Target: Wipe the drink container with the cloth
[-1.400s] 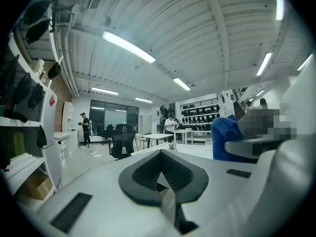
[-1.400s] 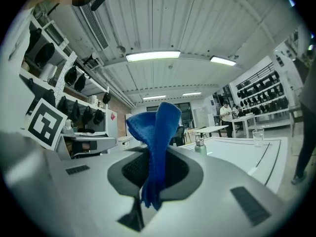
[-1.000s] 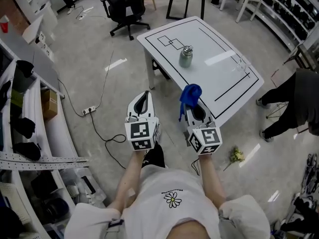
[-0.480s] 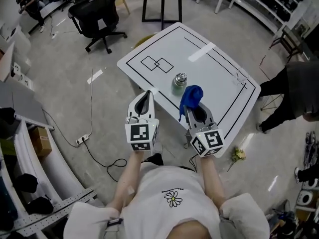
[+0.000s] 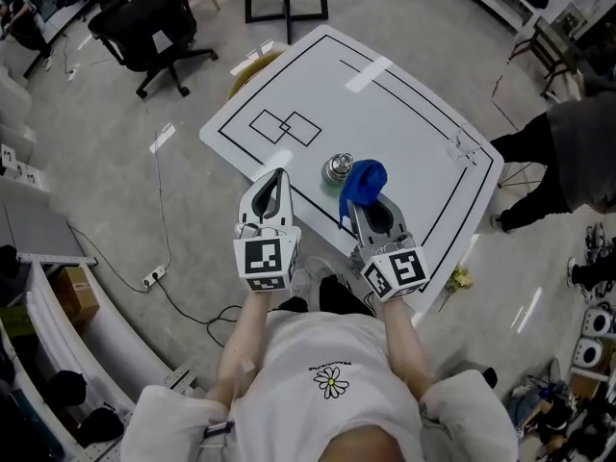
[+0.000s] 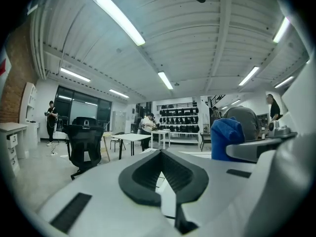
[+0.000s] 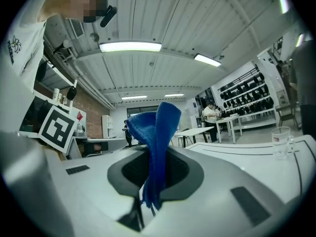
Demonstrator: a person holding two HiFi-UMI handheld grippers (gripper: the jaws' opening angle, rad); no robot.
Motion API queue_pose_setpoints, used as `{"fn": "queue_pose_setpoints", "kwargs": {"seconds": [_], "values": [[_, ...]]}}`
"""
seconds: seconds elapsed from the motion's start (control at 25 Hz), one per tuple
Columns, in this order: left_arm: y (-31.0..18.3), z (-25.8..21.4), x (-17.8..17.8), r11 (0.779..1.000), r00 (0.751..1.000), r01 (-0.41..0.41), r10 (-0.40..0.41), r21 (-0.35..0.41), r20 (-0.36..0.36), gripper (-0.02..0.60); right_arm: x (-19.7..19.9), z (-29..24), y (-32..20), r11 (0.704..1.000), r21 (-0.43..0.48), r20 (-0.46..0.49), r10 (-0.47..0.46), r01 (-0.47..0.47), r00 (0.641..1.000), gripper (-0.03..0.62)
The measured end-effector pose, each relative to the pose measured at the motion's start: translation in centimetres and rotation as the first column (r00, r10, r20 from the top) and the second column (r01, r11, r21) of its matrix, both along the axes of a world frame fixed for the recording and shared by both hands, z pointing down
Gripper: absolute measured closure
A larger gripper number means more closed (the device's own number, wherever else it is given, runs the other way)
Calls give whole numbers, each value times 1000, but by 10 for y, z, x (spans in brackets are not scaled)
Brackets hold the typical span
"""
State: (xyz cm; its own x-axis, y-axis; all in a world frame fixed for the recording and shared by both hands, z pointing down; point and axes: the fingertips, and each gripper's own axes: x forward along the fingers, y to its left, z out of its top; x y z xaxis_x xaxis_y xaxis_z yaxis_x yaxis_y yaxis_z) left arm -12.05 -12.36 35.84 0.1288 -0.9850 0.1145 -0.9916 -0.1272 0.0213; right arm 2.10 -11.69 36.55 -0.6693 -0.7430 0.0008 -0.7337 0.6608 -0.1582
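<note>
My left gripper [image 5: 274, 177] was empty, its jaws pressed together with nothing between them, as the left gripper view [image 6: 161, 155] showed plainly. My right gripper [image 5: 360, 206] was clamped on the blue cloth [image 5: 364, 179]. In the right gripper view [image 7: 156, 158] the cloth [image 7: 154, 132] rose out of the closed jaws in a bunched fold, with a few loose threads hanging below the pads. I held both grippers side by side in front of me, roughly level and a little apart. From the left gripper view the cloth [image 6: 227, 138] showed at the right, sticking up above the other gripper's body.

The drink container [image 5: 336, 167], a small metallic vessel with a round lid, stood upright on the white table [image 5: 404, 114] near its closest edge. In the head view it sat just ahead of the gap between my two grippers. The cloth overlapped its right side there, but I could not tell whether the two touched.

Black lines on the tabletop made a large rectangle with two small joined boxes [image 5: 285, 127] inside it, to the left of the container. A clear cup [image 5: 460, 145] stood well apart from the container, near the table's right corner, and it also showed in the right gripper view [image 7: 280, 135].

Farther out, a black office chair [image 5: 144, 22] stood on the grey floor to the upper left, a person in dark clothes [image 5: 568, 152] stood beyond the table's right side, and a small yellow flower [image 5: 458, 279] lay on the floor by the table's near corner.
</note>
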Motion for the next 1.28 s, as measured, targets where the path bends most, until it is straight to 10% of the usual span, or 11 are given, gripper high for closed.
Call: {"fn": "queue_pose_setpoints", "kwargs": {"seconds": [0.4, 0.56, 0.8, 1.28], "values": [[-29, 15, 22, 980, 980, -200, 200, 20, -15, 581, 38, 24, -57, 998, -7, -32, -69, 69, 997, 551], [-37, 50, 52, 876, 876, -479, 474, -56, -90, 343, 32, 66, -92, 972, -77, -44, -225, 221, 973, 551], [-40, 104, 92, 676, 707, -704, 694, -216, -134, 244, 17, 111, -107, 901, -211, 66, -374, 379, 925, 551], [-42, 135, 105, 617, 669, -726, 736, -303, -102, 239, 20, 114, -89, 876, -243, 138, -395, 417, 908, 551]]}}
